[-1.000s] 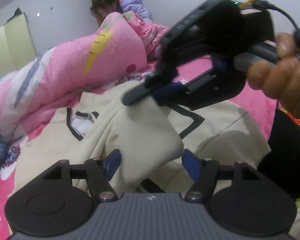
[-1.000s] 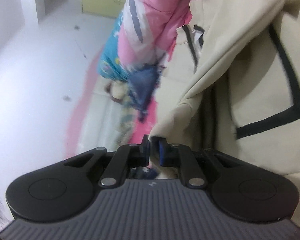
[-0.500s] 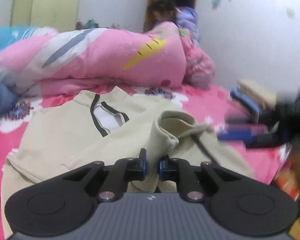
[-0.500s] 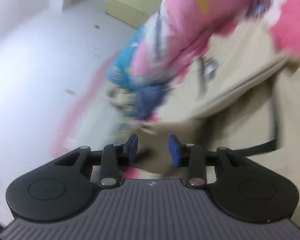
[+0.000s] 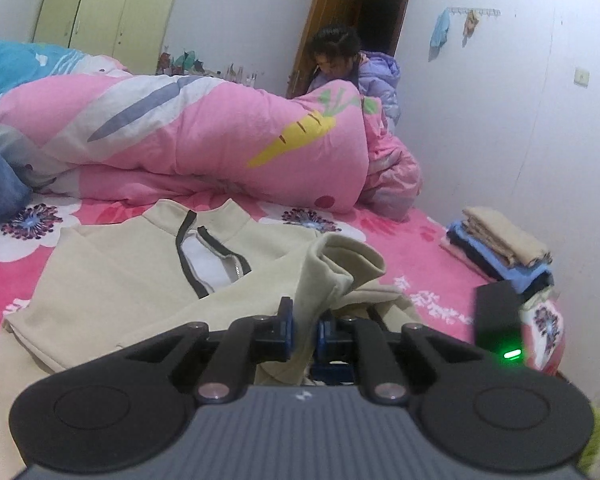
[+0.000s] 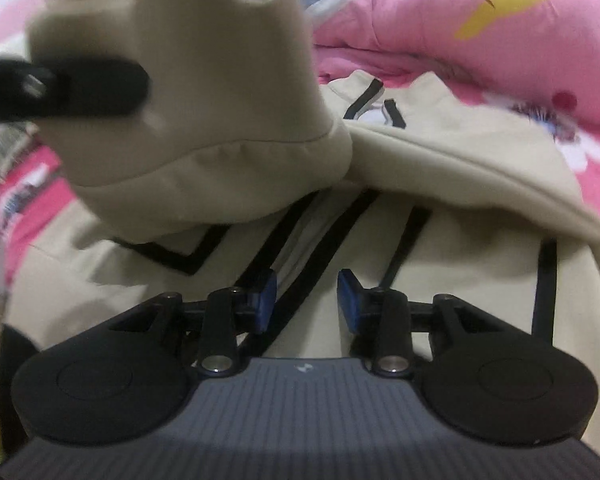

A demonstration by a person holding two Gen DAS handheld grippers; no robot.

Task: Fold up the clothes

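A beige jacket (image 5: 132,280) with black trim and a half-open zip lies spread on the pink flowered bed. My left gripper (image 5: 305,328) is shut on its sleeve (image 5: 340,260), which rises in a crumpled fold just beyond the fingertips. In the right wrist view the same sleeve cuff (image 6: 188,100) hangs raised at the upper left, with a blurred black finger (image 6: 84,84) of the left gripper against it. My right gripper (image 6: 307,300) stands open over the jacket front (image 6: 460,280), nothing between its blue pads. The right gripper's body (image 5: 498,320) shows at the right edge of the left wrist view.
A bulky pink quilt (image 5: 220,136) with a carrot print lies across the far side of the bed. A person in a lilac jacket (image 5: 364,72) is behind it near the door. Folded clothes (image 5: 496,248) are stacked at the bed's right edge. Blue denim (image 5: 0,192) lies far left.
The sleeve passed from hand to hand: the right gripper, shut on the cuff a second ago, has opened and swung over the jacket front; the left gripper, open then, has shut on the sleeve.
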